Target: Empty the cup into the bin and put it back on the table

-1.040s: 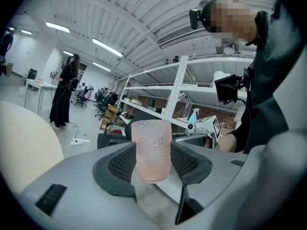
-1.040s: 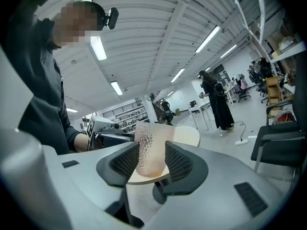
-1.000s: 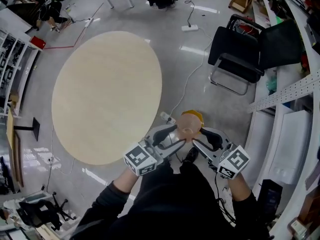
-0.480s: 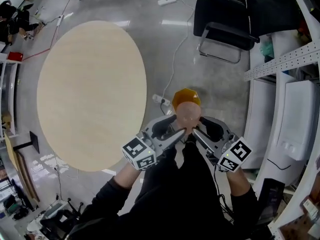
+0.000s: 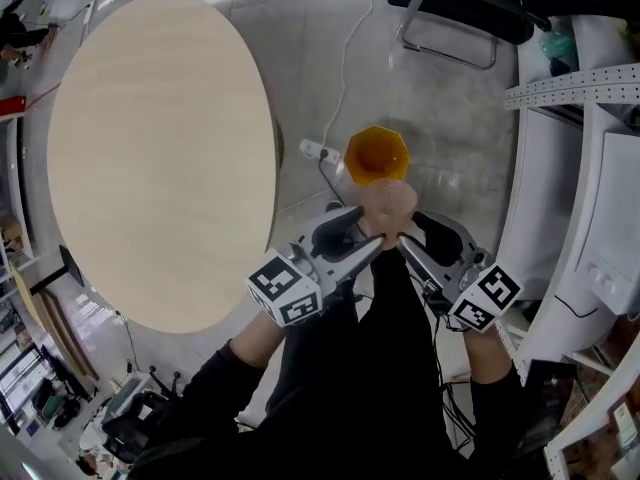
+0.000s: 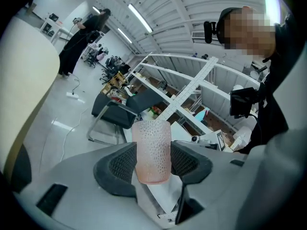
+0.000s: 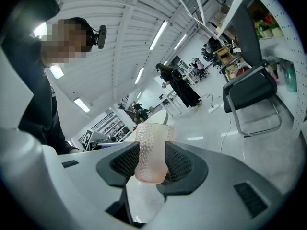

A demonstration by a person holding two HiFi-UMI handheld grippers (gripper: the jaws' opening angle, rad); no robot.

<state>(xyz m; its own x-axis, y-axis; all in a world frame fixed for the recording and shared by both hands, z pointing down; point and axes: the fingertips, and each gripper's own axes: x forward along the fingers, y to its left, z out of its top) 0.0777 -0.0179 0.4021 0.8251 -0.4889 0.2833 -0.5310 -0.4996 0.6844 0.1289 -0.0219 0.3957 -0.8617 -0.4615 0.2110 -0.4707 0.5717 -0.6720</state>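
Observation:
A pink, dimpled translucent cup (image 5: 391, 206) is held in the air between both grippers, above the floor and away from the round beige table (image 5: 150, 158). My left gripper (image 5: 372, 243) is shut on it from the left and my right gripper (image 5: 404, 240) from the right. An orange bin (image 5: 376, 154) stands open on the floor just beyond the cup. In the left gripper view the cup (image 6: 152, 147) sits clamped between the ribbed pads of the left gripper (image 6: 152, 163). The right gripper view shows the cup (image 7: 152, 150) pinched in the right gripper (image 7: 151, 163). The cup's inside is hidden.
A white power strip (image 5: 312, 150) with its cable lies on the floor between table and bin. A black chair (image 5: 455, 13) stands beyond the bin. White shelving (image 5: 590, 118) runs along the right. A person in black (image 6: 79, 37) stands far off.
The view has swung away from the table toward the bin. The bin, partly hidden behind the cup before, now shows its whole open mouth. Both grippers have kept hold of the cup.

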